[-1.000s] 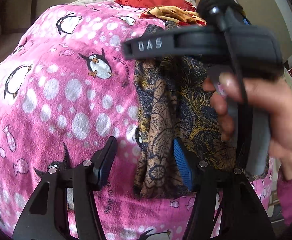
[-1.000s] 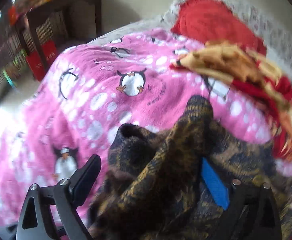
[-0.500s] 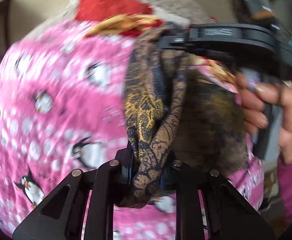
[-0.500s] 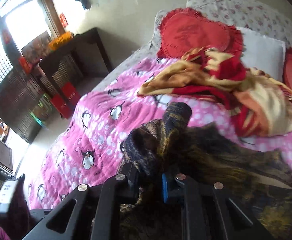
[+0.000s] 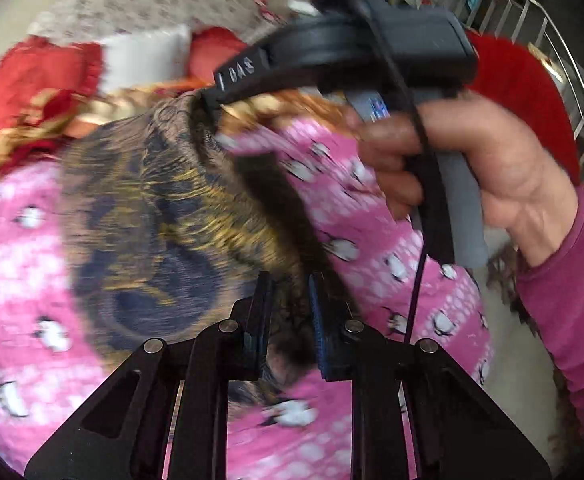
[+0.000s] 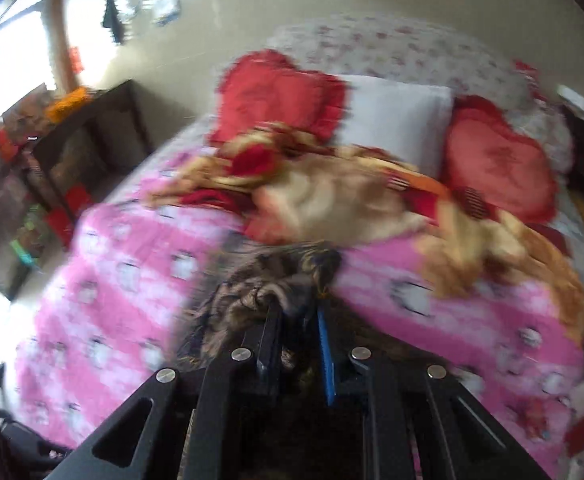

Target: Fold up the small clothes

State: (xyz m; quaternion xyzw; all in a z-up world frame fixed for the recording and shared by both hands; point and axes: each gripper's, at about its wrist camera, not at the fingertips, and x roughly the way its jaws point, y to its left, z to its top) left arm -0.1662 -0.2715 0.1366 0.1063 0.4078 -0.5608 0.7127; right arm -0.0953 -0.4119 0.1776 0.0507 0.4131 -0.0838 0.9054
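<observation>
A dark blue and gold patterned garment (image 5: pixel 160 216) hangs stretched in the air above the pink penguin blanket (image 5: pixel 12 248). My left gripper (image 5: pixel 288 304) is shut on its lower edge. The right gripper shows in the left wrist view, held by a hand (image 5: pixel 472 176), its tip pinching the garment's upper corner (image 5: pixel 202 110). In the right wrist view my right gripper (image 6: pixel 298 332) is shut on a bunch of the same garment (image 6: pixel 260 288). Both views are blurred by motion.
A red and tan heap of clothes (image 6: pixel 332 196) lies across the far part of the bed. Red heart cushions (image 6: pixel 276 92) and a white pillow (image 6: pixel 396 116) sit at the headboard. A dark shelf unit (image 6: pixel 84 140) stands left of the bed. A metal railing (image 5: pixel 572 92) is at right.
Both grippers closed on the garment and lifted it off the blanket. They have since moved apart, spreading the cloth between them.
</observation>
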